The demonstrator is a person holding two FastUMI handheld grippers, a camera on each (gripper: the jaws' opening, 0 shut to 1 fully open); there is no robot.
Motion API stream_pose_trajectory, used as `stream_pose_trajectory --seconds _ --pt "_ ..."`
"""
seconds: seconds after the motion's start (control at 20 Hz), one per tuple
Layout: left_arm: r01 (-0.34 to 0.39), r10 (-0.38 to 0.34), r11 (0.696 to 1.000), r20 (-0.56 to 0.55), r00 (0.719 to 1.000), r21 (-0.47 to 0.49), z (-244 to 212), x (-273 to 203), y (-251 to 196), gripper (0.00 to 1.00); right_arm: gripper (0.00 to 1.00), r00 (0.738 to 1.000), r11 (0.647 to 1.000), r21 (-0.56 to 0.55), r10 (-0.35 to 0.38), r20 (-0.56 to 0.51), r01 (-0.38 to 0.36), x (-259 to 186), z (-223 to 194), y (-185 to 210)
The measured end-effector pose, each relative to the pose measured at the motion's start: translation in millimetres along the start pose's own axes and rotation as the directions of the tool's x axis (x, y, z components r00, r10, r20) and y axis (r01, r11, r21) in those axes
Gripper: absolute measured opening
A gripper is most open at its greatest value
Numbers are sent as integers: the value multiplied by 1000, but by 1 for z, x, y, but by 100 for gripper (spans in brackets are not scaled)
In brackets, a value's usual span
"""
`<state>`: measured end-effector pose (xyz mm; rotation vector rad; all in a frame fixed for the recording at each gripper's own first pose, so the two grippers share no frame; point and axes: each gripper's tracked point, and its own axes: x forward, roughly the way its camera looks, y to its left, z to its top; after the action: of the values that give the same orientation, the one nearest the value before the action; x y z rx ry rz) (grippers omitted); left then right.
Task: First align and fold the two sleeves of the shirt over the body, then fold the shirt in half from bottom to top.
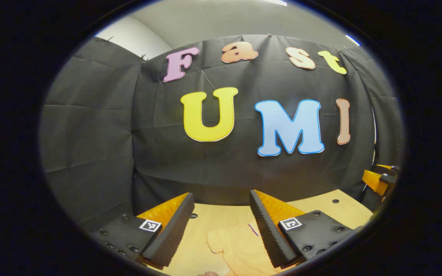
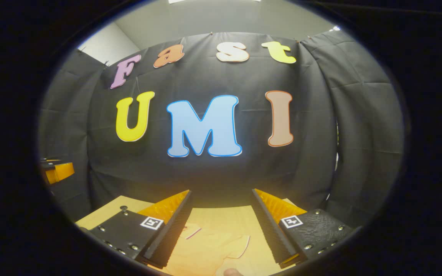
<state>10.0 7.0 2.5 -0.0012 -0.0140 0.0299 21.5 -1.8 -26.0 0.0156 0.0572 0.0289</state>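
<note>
1. Left gripper (image 1: pixel 221 226): its two fingers stood wide apart with nothing between them, raised above the table (image 1: pixel 320 209) and aimed toward the booth's back wall.
2. Right gripper (image 2: pixel 221 226): its fingers were likewise spread wide and held nothing, also raised over the table (image 2: pixel 221 214).
3. Shirt (image 1: pixel 240 249): in the left gripper view, the pale yellow-orange garment lay on the table below the gap between the fingers, nearer the right-hand finger; its near part ran out of the bottom of the view. A short sleeve edge with a dark trim line lay close beside that finger.
4. Shirt (image 2: pixel 209 249) in the right gripper view: it lay flat below the open fingers, a curved trimmed edge showing toward the right of the gap and another short trimmed edge just beside the left-hand finger.
5. Free room: bare tabletop stretched from the shirt to the far table edge, where the wall cloth hung.
6. Other gripper: the right gripper (image 1: pixel 380 180) appeared at the right margin of the left gripper view, well apart; the left gripper (image 2: pixel 56 171) appeared at the left margin of the right gripper view.
</note>
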Motion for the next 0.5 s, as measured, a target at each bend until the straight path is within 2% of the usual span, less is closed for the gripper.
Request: stream_pose_trajectory --seconds 0.3,0.5 --pt "-24 24 1000 13 1000 5 6 -1 3 95 96 998 1000 -5 -3 -62 2 16 -23 -4" --pt "-30 30 1000 16 999 -9 8 -6 1 95 95 979 1000 -18 -28 -201 25 38 -75 -21"
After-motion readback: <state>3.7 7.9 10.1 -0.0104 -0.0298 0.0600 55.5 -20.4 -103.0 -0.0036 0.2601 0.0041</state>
